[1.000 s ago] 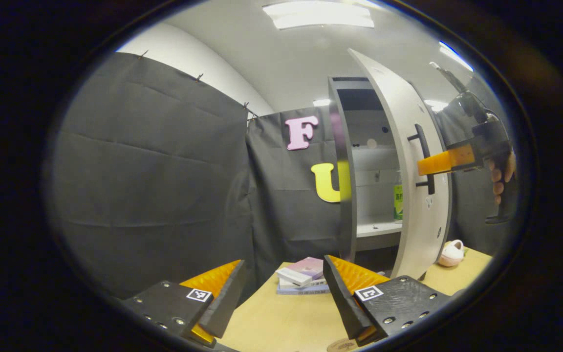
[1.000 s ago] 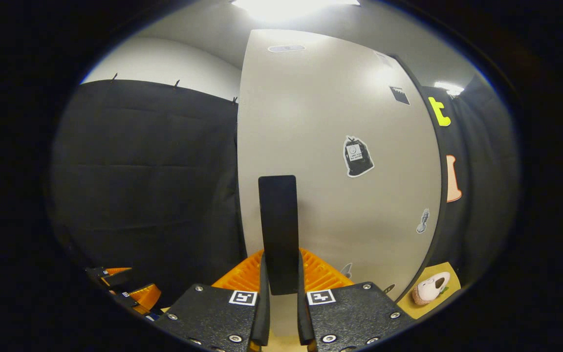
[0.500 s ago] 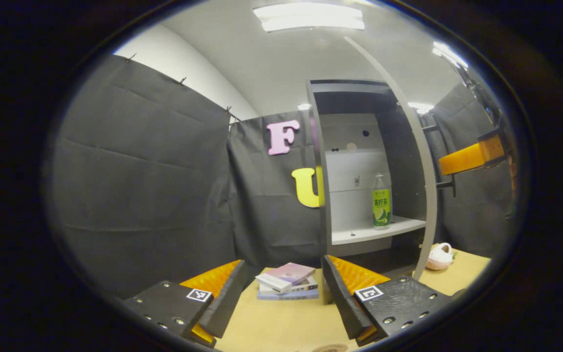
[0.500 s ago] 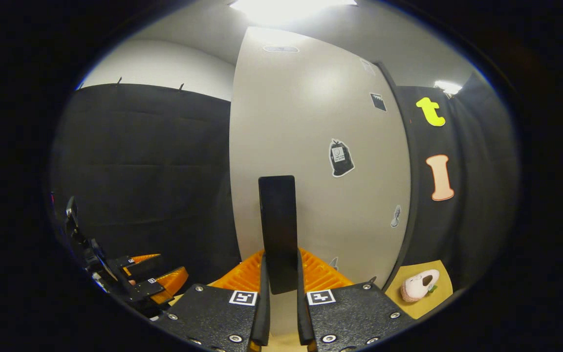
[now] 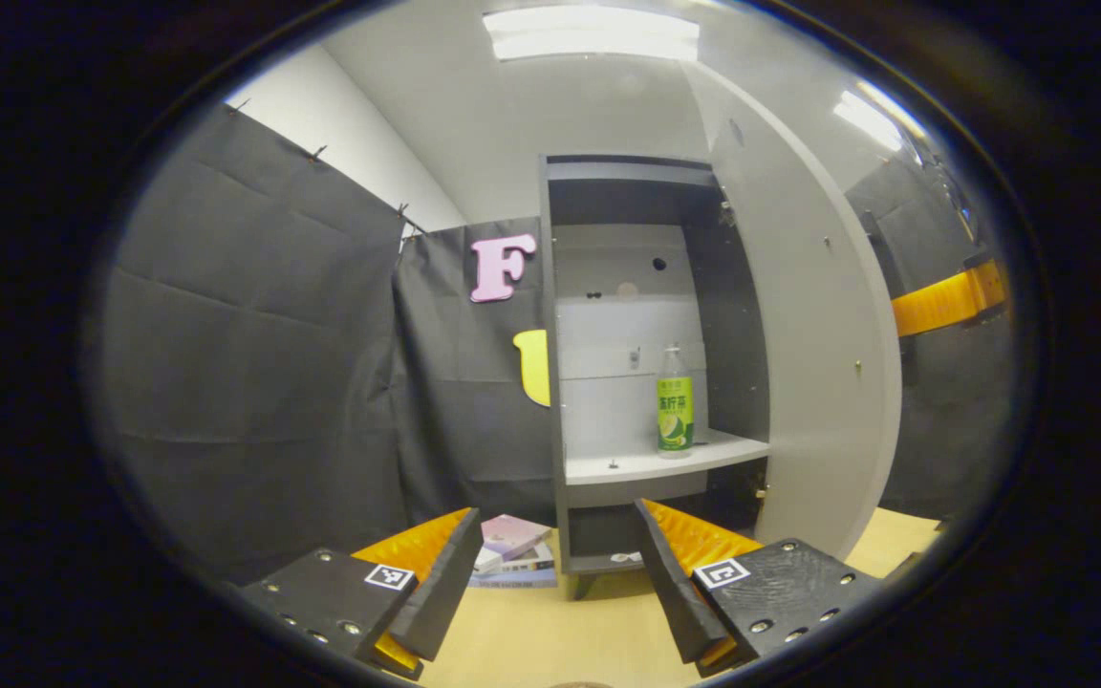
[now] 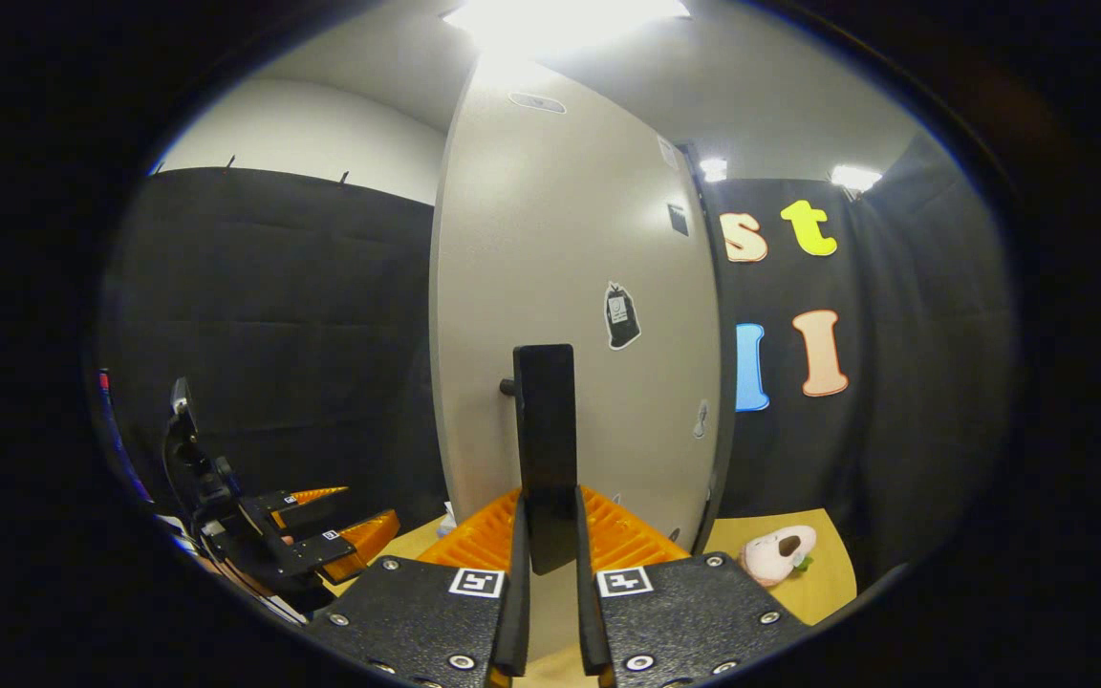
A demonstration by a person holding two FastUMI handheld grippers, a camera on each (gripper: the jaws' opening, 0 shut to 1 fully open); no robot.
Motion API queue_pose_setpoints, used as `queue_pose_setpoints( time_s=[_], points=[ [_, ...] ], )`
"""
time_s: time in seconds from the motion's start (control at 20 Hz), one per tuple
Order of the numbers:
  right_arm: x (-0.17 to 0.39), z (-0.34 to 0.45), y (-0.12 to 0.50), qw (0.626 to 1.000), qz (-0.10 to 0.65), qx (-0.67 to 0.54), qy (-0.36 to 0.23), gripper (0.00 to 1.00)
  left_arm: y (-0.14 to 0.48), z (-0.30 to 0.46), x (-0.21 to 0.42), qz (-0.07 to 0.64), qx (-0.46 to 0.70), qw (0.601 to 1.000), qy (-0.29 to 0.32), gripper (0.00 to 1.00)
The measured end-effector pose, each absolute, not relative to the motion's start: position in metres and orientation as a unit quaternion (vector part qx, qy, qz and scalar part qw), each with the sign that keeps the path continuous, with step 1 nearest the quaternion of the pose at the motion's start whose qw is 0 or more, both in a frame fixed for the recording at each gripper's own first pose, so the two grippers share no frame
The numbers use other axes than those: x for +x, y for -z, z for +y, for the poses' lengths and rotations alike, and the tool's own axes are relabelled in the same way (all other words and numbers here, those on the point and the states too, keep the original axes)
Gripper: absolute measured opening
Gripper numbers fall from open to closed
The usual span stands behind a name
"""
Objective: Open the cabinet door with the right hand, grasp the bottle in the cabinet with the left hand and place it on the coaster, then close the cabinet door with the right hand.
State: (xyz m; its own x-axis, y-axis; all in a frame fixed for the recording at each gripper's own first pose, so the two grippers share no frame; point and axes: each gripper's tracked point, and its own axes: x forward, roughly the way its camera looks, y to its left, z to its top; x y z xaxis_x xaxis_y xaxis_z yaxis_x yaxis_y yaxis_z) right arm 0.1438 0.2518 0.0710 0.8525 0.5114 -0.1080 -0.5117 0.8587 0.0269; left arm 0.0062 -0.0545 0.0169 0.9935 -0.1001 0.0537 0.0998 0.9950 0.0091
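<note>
The grey cabinet (image 5: 598, 191) stands open at the back of the table. A clear bottle with a green label (image 5: 674, 404) stands upright on its white shelf (image 5: 627, 465). The cabinet door (image 5: 813, 325) is swung out to the right. My left gripper (image 5: 550, 583) is open, low over the table, well short of the bottle. In the right gripper view my right gripper (image 6: 547, 573) is shut on the door's black handle (image 6: 545, 430), against the door (image 6: 570, 287). The left gripper (image 6: 321, 535) appears there at lower left, and a finger of the right gripper (image 5: 947, 298) shows past the door's edge.
A small stack of books (image 5: 512, 549) lies on the wooden table (image 5: 550, 640) left of the cabinet's foot. A pink plush toy (image 6: 775, 554) lies on the table (image 6: 823, 583) beyond the door's far side.
The door has swung further open with my right gripper on its handle. The whole bottle and shelf now show. The left gripper's view has turned toward the cabinet.
</note>
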Motion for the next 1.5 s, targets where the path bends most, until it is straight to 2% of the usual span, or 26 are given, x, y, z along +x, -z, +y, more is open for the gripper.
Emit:
queue_pose_setpoints(
  time_s=[0.15, 0.3, 0.35, 0.4, 0.45, 0.6, 0.7, 0.8, 0.85, 0.95, 1.1, 1.2, 1.3, 1.35, 1.4, 1.45, 1.5],
  points=[
    [0.147, 0.239, -0.072, 0.967, 0.051, -0.005, -0.250, 0.17, -0.016, -0.079, 0.002, -0.023, -0.004, 0.998, 0.062, 0.93],
    [0.148, 0.229, -0.072, 0.971, 0.050, 0.001, -0.236, 0.14, -0.020, -0.101, -0.004, -0.024, -0.004, 0.997, 0.070, 0.90],
    [0.148, 0.226, -0.072, 0.972, 0.050, 0.001, -0.231, 0.14, -0.019, -0.106, -0.005, -0.024, -0.004, 0.997, 0.071, 0.93],
    [0.149, 0.222, -0.072, 0.973, 0.049, 0.000, -0.227, 0.14, -0.021, -0.112, -0.007, -0.023, -0.005, 0.997, 0.073, 0.90],
    [0.151, 0.219, -0.072, 0.973, 0.048, -0.004, -0.224, 0.13, -0.018, -0.120, -0.007, -0.021, -0.008, 0.997, 0.075, 0.93],
    [0.155, 0.208, -0.073, 0.976, 0.040, -0.013, -0.215, 0.13, -0.021, -0.138, -0.013, -0.015, -0.018, 0.997, 0.080, 0.90],
    [0.158, 0.202, -0.074, 0.977, 0.037, -0.005, -0.208, 0.13, -0.026, -0.148, -0.014, -0.013, -0.019, 0.997, 0.079, 0.93],
    [0.158, 0.196, -0.073, 0.980, 0.035, 0.005, -0.198, 0.12, -0.030, -0.159, -0.013, -0.008, -0.022, 0.996, 0.083, 0.90],
    [0.159, 0.192, -0.073, 0.981, 0.034, 0.009, -0.190, 0.11, -0.034, -0.164, -0.010, -0.007, -0.022, 0.996, 0.085, 0.93],
    [0.156, 0.193, -0.076, 0.979, 0.033, 0.035, -0.198, 0.12, -0.043, -0.171, -0.005, -0.011, -0.020, 0.996, 0.090, 0.90],
    [0.150, 0.200, -0.082, 0.974, 0.026, 0.069, -0.216, 0.12, -0.057, -0.184, 0.011, -0.019, -0.018, 0.995, 0.100, 0.93],
    [0.151, 0.183, -0.082, 0.979, 0.014, 0.054, -0.195, 0.25, -0.067, -0.190, 0.031, -0.026, -0.017, 0.994, 0.106, 0.87],
    [0.150, 0.162, -0.081, 0.985, 0.008, 0.036, -0.168, 0.57, -0.075, -0.194, 0.056, -0.031, -0.019, 0.993, 0.110, 0.90],
    [0.148, 0.151, -0.078, 0.989, 0.006, 0.024, -0.146, 0.83, -0.078, -0.197, 0.069, -0.033, -0.024, 0.993, 0.115, 0.90],
    [0.146, 0.137, -0.077, 0.993, 0.005, 0.012, -0.121, 0.90, -0.081, -0.200, 0.083, -0.034, -0.029, 0.992, 0.121, 0.93],
    [0.144, 0.121, -0.073, 0.995, 0.006, 0.003, -0.096, 0.95, -0.082, -0.203, 0.098, -0.034, -0.033, 0.991, 0.128, 0.90],
    [0.142, 0.108, -0.070, 0.997, 0.007, 0.000, -0.072, 0.95, -0.085, -0.207, 0.112, -0.033, -0.034, 0.990, 0.134, 0.90]
  ],
)
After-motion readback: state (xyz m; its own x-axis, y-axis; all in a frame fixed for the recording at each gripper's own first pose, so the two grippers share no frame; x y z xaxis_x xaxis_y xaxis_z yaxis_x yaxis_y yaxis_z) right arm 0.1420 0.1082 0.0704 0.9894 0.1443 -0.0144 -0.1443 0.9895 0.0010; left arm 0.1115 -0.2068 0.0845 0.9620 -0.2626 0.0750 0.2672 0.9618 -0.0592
